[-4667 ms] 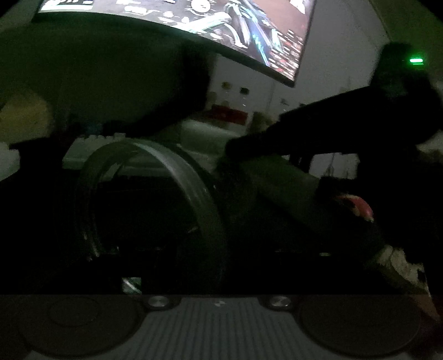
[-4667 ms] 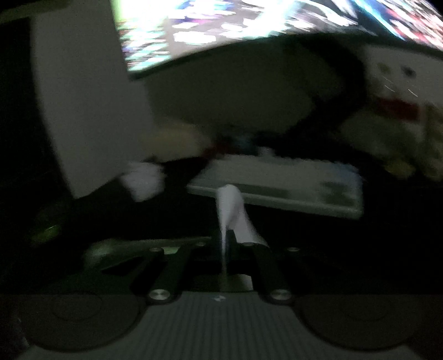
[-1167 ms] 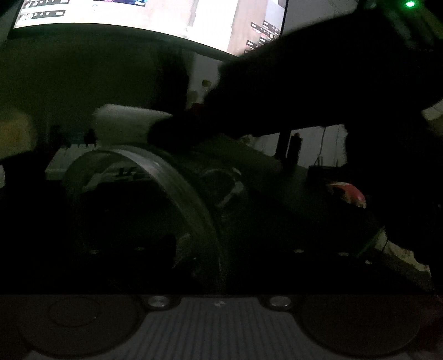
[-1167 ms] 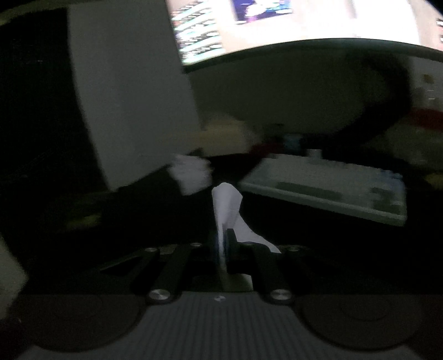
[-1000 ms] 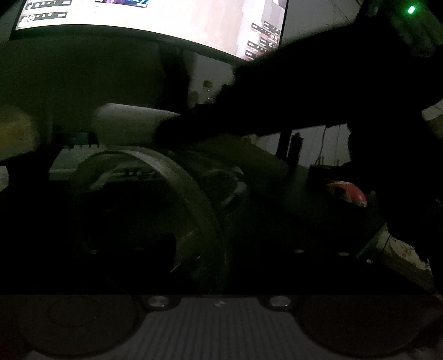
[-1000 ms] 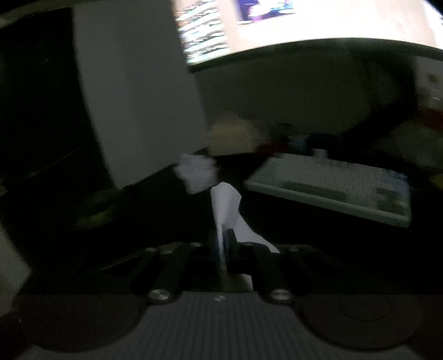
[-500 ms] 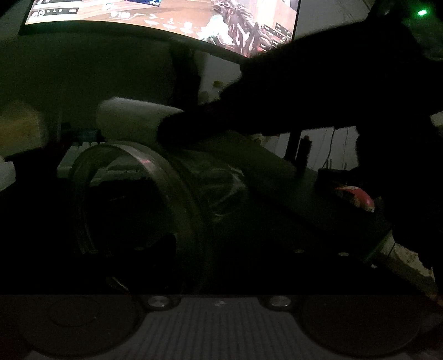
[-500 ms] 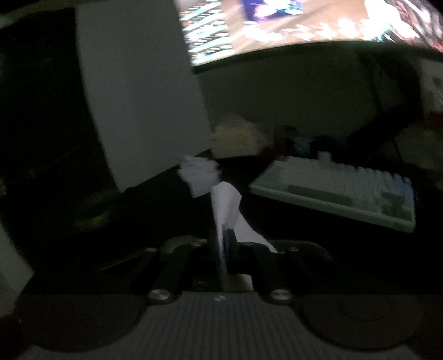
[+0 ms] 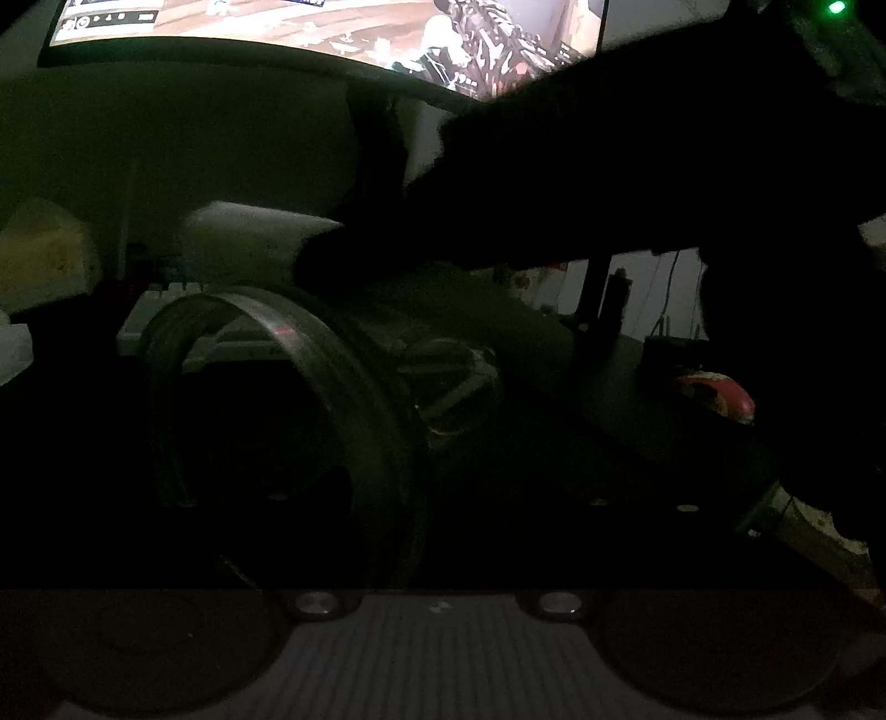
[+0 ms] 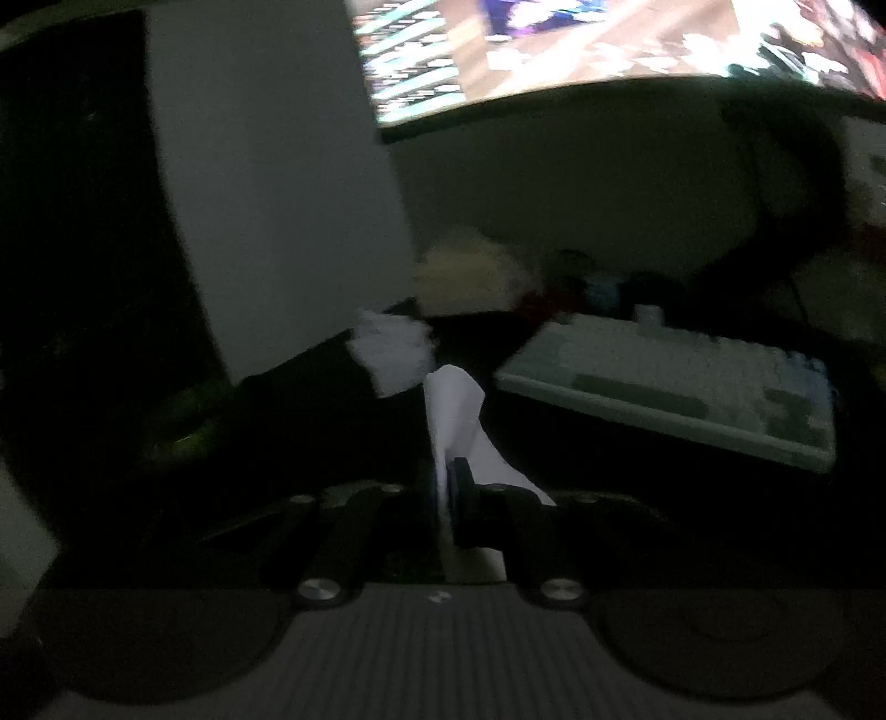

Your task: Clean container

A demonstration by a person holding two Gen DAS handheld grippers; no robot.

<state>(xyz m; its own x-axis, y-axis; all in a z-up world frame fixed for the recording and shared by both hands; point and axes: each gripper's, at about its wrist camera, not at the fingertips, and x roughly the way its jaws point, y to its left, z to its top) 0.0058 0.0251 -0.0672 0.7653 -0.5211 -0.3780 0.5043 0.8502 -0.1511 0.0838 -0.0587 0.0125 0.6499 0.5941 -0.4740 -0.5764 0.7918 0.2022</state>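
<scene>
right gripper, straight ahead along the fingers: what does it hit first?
Probably the crumpled white tissue on the dark desk, just beyond the white tissue the right gripper is pinching. The keyboard lies off to the right. Depth is unclear in this dim, blurred view.

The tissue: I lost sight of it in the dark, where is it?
In the right wrist view the tissue sits centre frame, pinched in the right tongs, left of the keyboard.

The room is lying very dim around me, with the glowing monitor overhead giving nearly all the light and a green indicator light shining top right. My right view is smearing with motion blur, fisheye edges are bending, and the dark shapes are perhaps underexposed beyond reading.
</scene>
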